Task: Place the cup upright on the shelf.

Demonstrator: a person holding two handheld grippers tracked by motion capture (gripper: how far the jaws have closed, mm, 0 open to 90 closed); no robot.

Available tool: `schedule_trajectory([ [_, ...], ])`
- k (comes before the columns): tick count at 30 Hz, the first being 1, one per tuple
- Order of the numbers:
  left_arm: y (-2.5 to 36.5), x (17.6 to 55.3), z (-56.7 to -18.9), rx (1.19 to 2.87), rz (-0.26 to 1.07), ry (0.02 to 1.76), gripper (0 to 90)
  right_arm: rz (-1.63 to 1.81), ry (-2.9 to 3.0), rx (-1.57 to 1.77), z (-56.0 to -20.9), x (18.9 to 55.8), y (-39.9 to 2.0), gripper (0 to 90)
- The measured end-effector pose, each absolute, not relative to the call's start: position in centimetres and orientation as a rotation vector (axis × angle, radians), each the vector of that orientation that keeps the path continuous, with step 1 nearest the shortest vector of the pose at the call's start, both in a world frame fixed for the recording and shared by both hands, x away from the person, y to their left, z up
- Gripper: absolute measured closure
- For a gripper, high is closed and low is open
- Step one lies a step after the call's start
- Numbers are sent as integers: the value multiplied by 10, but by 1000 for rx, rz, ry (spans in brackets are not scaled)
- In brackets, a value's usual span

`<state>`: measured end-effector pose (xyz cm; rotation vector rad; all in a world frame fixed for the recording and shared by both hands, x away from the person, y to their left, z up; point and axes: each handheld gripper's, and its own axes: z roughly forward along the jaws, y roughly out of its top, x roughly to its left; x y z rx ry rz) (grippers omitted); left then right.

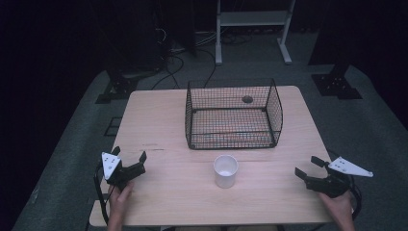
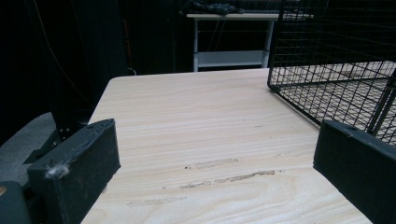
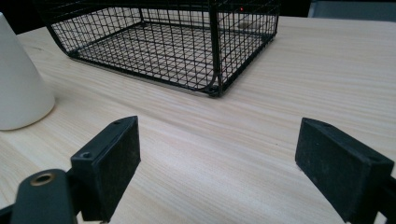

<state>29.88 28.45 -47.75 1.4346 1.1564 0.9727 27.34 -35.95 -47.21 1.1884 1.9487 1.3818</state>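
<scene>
Left tongs (image 1: pixel 129 157) near the table's left near corner, jaws wide apart, nothing between them, gripped from below by a hand (image 1: pixel 120 198). Right tongs (image 1: pixel 308 167) by the right near edge, jaws likewise spread and bare, held by the other hand (image 1: pixel 339 207). Both resting low over the pale wooden table (image 1: pixel 159 120). White cup (image 1: pixel 225 170) upright at middle, between the two tongs and well apart from each, just nearer than the black wire basket (image 1: pixel 234 115). Basket standing toward the far side, open at the top. Scuff marks (image 2: pixel 219 173) on the wood ahead of the left tongs. White shelf frame (image 1: pixel 253 29) on the floor beyond the table.
</scene>
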Motion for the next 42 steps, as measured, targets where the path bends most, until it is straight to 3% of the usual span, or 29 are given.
schedule_trajectory([
  [42, 285, 298, -478, 1433, 970, 1147, 0, 1430, 2247, 868, -430, 281, -294, 126],
])
